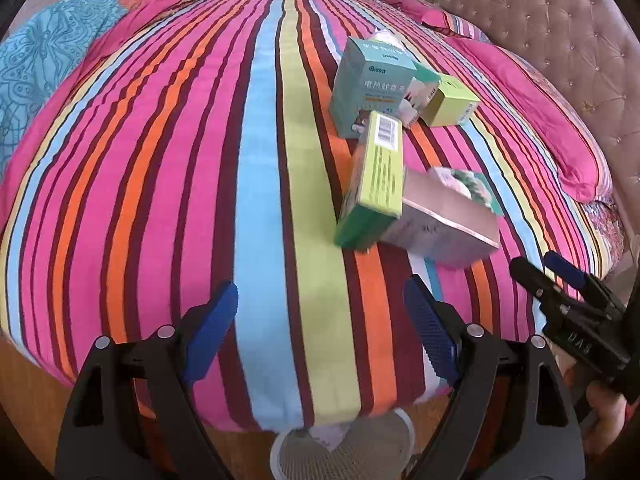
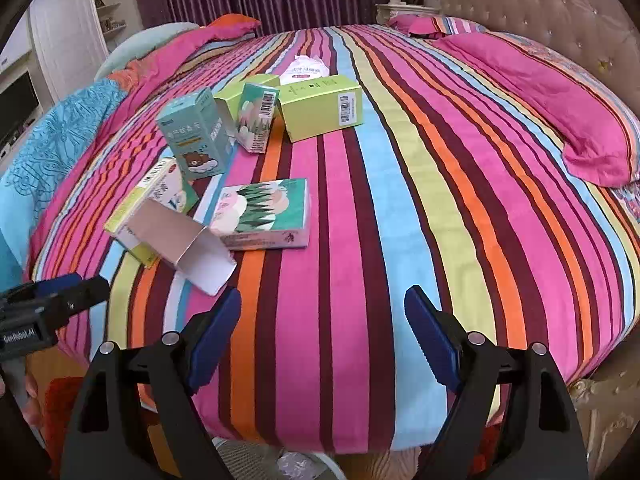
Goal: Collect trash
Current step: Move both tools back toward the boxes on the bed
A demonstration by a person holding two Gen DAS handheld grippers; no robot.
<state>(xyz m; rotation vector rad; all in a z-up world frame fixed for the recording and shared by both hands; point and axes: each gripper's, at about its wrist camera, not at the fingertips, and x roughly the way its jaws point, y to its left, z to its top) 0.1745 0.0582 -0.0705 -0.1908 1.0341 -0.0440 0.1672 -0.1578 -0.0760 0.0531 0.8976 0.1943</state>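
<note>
On the striped bedspread (image 2: 360, 208): a loose cluster of empty cartons lies toward its left half in the right wrist view; every place below is given from this spread.

Risk, soft footing: the spread is padded, so I judge a carton could sink or skid when a pad presses on it, and the jaws would close on cloth.

Risk, flimsy card: the open white-lined box (image 2: 180, 240) looks thin and may crush or fold if pinched across its mouth.

Risk, crowding: the boxes lean on or touch one another, so lifting one could topple a neighbour off the near edge of the spread.

Risk, the bin: a pale mesh basket (image 1: 344, 452) sits below the spread's near edge, mostly hidden, so a drop could miss it.

Trash, look: teal bear carton (image 2: 196, 136) stands upright; lime box (image 2: 320, 106) lies flat behind it; forest-print box (image 2: 264, 214) lies face up nearest the middle; a white packet (image 2: 304, 68) lies farthest back.

Left gripper (image 1: 320, 340): jaws apart, empty, above the spread's near edge.

Right gripper (image 2: 324, 340): jaws apart, empty, above the same edge, to the right of the cluster.
</note>
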